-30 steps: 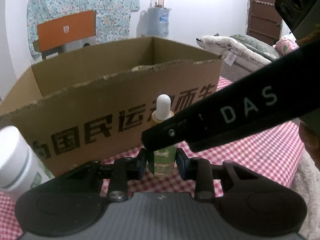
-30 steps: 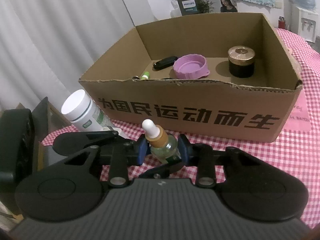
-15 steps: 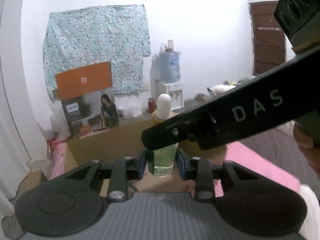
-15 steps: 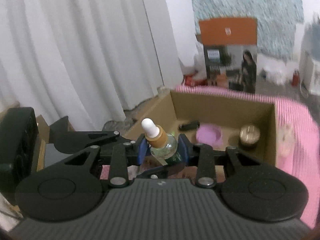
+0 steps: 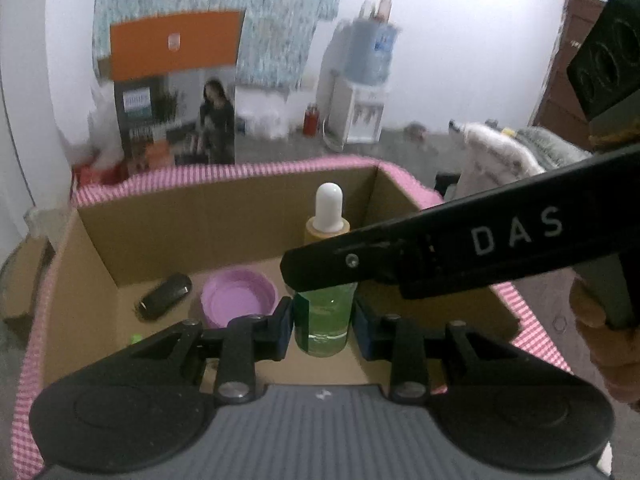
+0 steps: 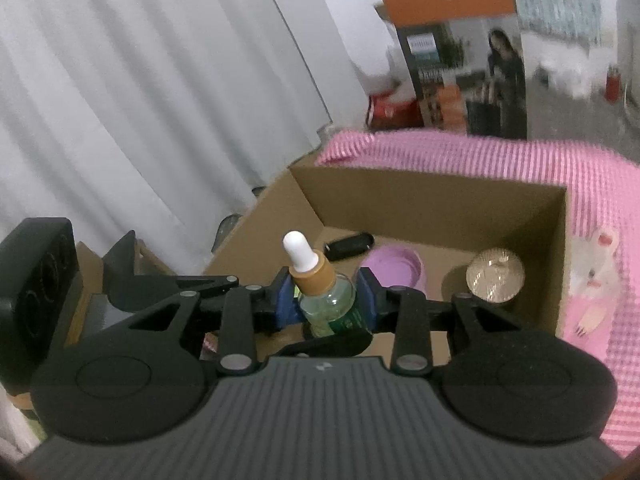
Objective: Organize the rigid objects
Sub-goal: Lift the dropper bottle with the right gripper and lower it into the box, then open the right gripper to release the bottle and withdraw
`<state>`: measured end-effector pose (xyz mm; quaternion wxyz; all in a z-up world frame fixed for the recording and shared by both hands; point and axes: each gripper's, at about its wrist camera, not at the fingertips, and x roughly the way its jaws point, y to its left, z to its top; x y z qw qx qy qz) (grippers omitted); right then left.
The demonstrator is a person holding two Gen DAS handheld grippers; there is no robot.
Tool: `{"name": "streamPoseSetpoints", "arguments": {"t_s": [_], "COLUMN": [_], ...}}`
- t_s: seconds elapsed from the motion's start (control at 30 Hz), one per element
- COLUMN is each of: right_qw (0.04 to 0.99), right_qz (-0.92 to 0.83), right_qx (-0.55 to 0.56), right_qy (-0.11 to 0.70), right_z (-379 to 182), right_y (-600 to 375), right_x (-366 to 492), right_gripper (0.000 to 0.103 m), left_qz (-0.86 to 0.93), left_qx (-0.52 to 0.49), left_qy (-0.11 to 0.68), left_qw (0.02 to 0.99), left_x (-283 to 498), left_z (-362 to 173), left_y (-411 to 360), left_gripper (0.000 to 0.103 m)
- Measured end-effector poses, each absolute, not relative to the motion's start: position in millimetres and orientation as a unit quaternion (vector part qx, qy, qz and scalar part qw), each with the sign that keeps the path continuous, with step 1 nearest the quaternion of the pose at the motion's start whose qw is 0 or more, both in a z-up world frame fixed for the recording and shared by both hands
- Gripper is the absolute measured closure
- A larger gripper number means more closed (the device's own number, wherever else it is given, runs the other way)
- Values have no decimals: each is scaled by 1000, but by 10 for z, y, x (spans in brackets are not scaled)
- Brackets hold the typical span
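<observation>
A dropper bottle [image 5: 322, 320] with green liquid, a tan collar and a white bulb is held over the open cardboard box [image 5: 224, 216]. My left gripper [image 5: 322, 322] is shut on its lower body. My right gripper [image 6: 326, 306] is shut on its shoulder [image 6: 328, 308], and its black finger crosses the left wrist view in front of the bottle. Inside the box lie a purple lid [image 5: 239, 298], a black oblong object [image 5: 166, 296] and a gold-topped jar [image 6: 495, 276].
The box stands on a pink checked cloth [image 6: 592, 184]. White curtains [image 6: 140, 100] hang at the left. A printed carton [image 5: 176, 120] and a water dispenser [image 5: 364, 92] stand on the floor beyond. A pink card with a white figure [image 6: 592, 280] lies right of the box.
Both grippers lifted the bottle from the cloth in front of the box, up past its front wall, and now hold it above the box's inside. The white jar at left left the view.
</observation>
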<state>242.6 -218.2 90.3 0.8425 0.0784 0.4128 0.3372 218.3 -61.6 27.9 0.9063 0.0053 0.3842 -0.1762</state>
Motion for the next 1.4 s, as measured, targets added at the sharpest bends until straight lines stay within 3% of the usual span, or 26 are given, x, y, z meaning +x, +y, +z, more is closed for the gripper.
{"name": "streamPoseSetpoints", "arguments": {"t_s": [0.53, 0.77, 0.87, 0.93, 1.07, 1.4], "right_qw": [806, 804, 808, 813, 826, 873], "right_qz": [337, 342, 336, 333, 327, 314], "right_qx": [82, 64, 59, 57, 66, 134], "right_qy": [480, 482, 479, 473, 454, 350], "right_z": [140, 147, 174, 201, 335, 940], "right_y": [-2088, -2035, -2024, -2022, -2096, -2546], "right_x": [2757, 2688, 2652, 2613, 2504, 1748], "right_gripper": [74, 73, 62, 53, 46, 27], "left_qz": [-159, -166, -172, -174, -180, -216], "left_qx": [0, 1, 2, 11, 34, 39], "left_qy": [443, 434, 417, 397, 354, 301], "left_qw": [882, 885, 893, 901, 917, 928], "left_x": [2344, 2276, 2177, 2085, 1869, 1203], "left_z": [-20, 17, 86, 161, 326, 642], "left_y": [-622, -614, -617, -629, -644, -423], "left_gripper": [70, 59, 50, 35, 22, 8]}}
